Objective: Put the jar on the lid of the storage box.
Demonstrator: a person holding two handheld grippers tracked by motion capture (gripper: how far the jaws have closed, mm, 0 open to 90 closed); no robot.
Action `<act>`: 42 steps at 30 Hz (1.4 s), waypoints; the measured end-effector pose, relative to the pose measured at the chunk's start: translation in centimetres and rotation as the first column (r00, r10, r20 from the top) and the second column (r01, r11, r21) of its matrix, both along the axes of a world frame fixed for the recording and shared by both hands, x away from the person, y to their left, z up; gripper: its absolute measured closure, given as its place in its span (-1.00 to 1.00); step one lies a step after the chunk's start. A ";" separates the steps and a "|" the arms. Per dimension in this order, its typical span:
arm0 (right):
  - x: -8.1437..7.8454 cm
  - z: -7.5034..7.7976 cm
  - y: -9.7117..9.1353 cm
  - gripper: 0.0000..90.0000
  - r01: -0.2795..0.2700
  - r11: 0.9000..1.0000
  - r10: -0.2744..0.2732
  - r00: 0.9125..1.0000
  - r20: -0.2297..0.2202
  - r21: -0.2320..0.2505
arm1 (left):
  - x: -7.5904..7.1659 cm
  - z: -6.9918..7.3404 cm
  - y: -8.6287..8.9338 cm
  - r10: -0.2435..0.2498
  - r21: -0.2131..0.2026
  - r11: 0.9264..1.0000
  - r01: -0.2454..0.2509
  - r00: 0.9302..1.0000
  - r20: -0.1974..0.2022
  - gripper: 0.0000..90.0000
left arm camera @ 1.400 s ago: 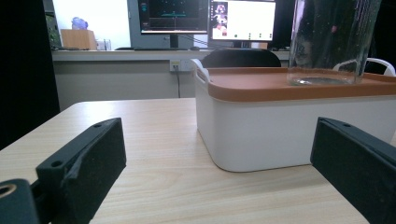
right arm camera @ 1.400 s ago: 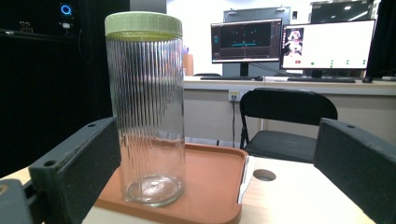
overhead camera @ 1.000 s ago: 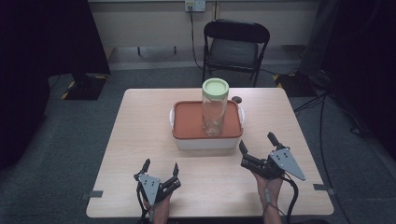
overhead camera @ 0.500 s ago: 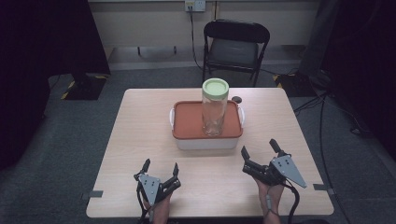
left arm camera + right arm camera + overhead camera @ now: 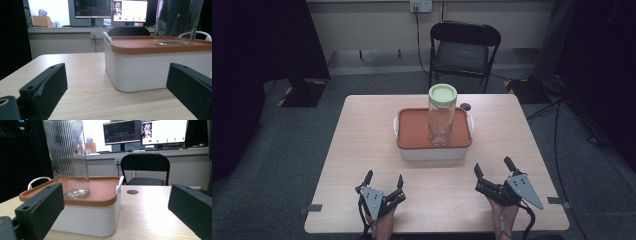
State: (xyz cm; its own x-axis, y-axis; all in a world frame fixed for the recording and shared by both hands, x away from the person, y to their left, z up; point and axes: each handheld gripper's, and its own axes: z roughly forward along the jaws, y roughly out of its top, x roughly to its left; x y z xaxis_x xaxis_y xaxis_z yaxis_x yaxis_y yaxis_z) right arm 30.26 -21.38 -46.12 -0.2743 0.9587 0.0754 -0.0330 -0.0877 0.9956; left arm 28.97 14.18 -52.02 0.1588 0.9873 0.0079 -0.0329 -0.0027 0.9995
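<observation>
1. While both our hands rest at the near edge of the table (image 5: pixel 362 135), we hold the left gripper (image 5: pixel 383 181) with its jaws spread wide and nothing between them.
2. We hold the right gripper (image 5: pixel 492 168) the same way, jaws wide apart and empty, near the table's near right corner.
3. We see the glass jar (image 5: pixel 441 120) standing upright on the orange lid (image 5: pixel 414 131) of the white box (image 5: pixel 432 152), toward the lid's right half, with a pale green cap (image 5: pixel 442 93) on top.
4. We see the box at the middle of the table, well apart from both grippers, with a white handle at each end.
5. From the left gripper view, the box (image 5: pixel 155 67) sits ahead and to the right, the jar's base (image 5: pixel 175 37) on its lid.
6. From the right gripper view, the ribbed jar (image 5: pixel 68 157) rises ahead to the left, and a black folding chair (image 5: pixel 145 166) stands beyond the table.
</observation>
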 end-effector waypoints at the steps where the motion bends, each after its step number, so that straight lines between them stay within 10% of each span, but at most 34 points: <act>1: 0.0 -0.1 0.0 -1.00 -0.001 1.000 0.001 1.000 -0.003 0.002 | 0.0 0.0 0.0 0.000 0.000 1.000 0.000 1.000 0.000 -0.94; 42: -1.0 -4.7 -0.1 -1.00 0.025 0.999 -0.023 0.999 0.039 -0.038 | 0.0 0.0 0.0 -0.001 0.000 1.000 0.001 1.000 0.000 -0.94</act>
State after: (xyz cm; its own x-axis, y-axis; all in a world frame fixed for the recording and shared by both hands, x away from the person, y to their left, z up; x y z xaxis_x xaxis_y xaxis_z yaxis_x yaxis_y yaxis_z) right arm 29.28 -21.50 -50.84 -0.2533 0.9670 0.0284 -0.0732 -0.0485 0.9961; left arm 28.96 14.18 -52.02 0.1601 0.9871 0.0079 -0.0331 -0.0027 0.9994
